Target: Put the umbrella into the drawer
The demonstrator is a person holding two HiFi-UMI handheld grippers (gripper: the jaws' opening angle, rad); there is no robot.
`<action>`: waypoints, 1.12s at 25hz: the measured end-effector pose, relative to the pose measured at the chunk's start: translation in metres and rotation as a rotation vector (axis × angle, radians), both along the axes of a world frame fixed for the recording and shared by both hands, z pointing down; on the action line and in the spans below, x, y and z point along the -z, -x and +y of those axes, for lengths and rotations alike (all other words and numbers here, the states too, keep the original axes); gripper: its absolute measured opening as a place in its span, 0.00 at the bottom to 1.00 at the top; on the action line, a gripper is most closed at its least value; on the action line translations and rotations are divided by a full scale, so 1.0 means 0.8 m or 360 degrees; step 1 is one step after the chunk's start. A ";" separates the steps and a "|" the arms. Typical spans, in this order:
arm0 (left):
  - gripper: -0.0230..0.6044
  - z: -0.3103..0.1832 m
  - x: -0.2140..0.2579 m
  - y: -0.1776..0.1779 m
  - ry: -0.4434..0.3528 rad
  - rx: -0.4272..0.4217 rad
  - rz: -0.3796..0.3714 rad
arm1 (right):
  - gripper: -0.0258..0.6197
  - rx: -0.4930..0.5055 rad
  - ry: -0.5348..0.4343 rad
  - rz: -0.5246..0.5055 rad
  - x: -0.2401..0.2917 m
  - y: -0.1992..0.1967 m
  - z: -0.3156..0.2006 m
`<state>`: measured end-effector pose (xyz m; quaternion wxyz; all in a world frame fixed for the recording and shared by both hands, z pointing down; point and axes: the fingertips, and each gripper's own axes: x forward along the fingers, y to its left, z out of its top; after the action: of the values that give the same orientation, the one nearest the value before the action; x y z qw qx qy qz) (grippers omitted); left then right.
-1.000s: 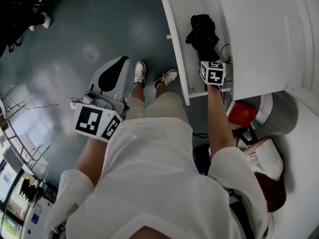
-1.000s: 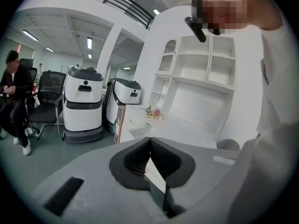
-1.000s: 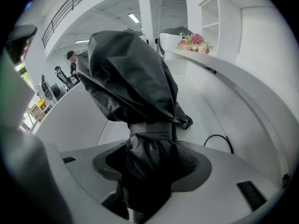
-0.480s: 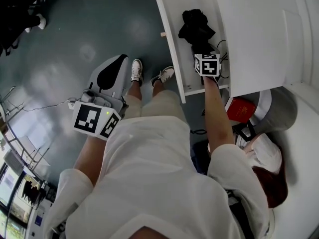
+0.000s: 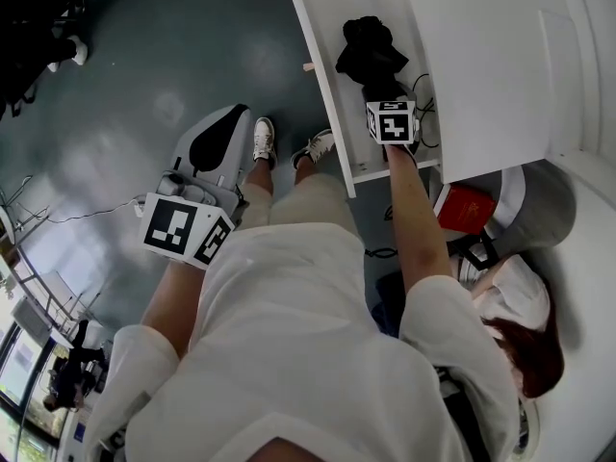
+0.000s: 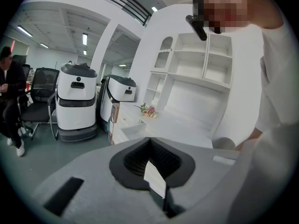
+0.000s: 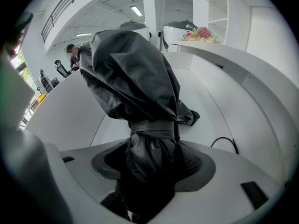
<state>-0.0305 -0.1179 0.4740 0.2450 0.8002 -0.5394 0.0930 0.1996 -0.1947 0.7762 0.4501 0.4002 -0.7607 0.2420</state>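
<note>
The black folded umbrella [image 5: 366, 51] lies inside the open white drawer [image 5: 322, 94], bunched fabric end farthest from me. My right gripper [image 5: 383, 87] reaches down into the drawer behind it, under its marker cube. In the right gripper view the strapped part of the umbrella [image 7: 133, 73] fills the gap of the right gripper [image 7: 152, 153], whose jaws are closed on it. My left gripper [image 5: 231, 118] hangs over the grey floor at the left, away from the drawer. In its own view the left gripper [image 6: 149, 139] has its tips together and holds nothing.
A thin black cable [image 7: 224, 143] lies on the drawer floor to the right of the umbrella. A red box [image 5: 467, 215] and a grey round bin [image 5: 539, 215] sit below the drawer. The left gripper view shows white robots [image 6: 76, 101], an office chair [image 6: 39, 92] and a seated person.
The drawer, umbrella and right gripper have all slid together a little up and left in the head view. The grip on the umbrella is the same. The left gripper has stayed put.
</note>
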 end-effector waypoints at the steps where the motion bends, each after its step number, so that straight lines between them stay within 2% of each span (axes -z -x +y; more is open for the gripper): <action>1: 0.06 0.001 0.001 0.001 -0.0002 -0.0005 -0.0005 | 0.45 0.0002 0.0002 -0.0002 0.000 0.000 0.000; 9: 0.06 0.012 0.019 0.008 -0.0064 -0.0084 -0.0005 | 0.46 -0.0021 -0.0056 -0.0009 0.004 0.004 0.003; 11: 0.06 0.016 0.023 0.008 -0.0089 -0.0115 0.0011 | 0.53 -0.0049 -0.0053 -0.0045 0.009 0.006 0.006; 14: 0.06 0.021 0.035 0.019 -0.0134 -0.0156 0.0027 | 0.54 -0.0138 -0.0089 -0.0069 0.033 0.007 0.015; 25: 0.06 0.024 0.066 0.067 -0.0276 -0.0229 0.0104 | 0.53 -0.0229 -0.0183 0.0057 0.096 -0.003 0.044; 28: 0.06 0.030 0.072 0.084 -0.0311 -0.0238 0.0116 | 0.51 -0.0296 -0.0213 0.0106 0.111 -0.010 0.048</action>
<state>-0.0977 -0.0936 0.4162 0.1778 0.8611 -0.4755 0.0288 0.2078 -0.1561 0.6878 0.4230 0.5059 -0.7194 0.2179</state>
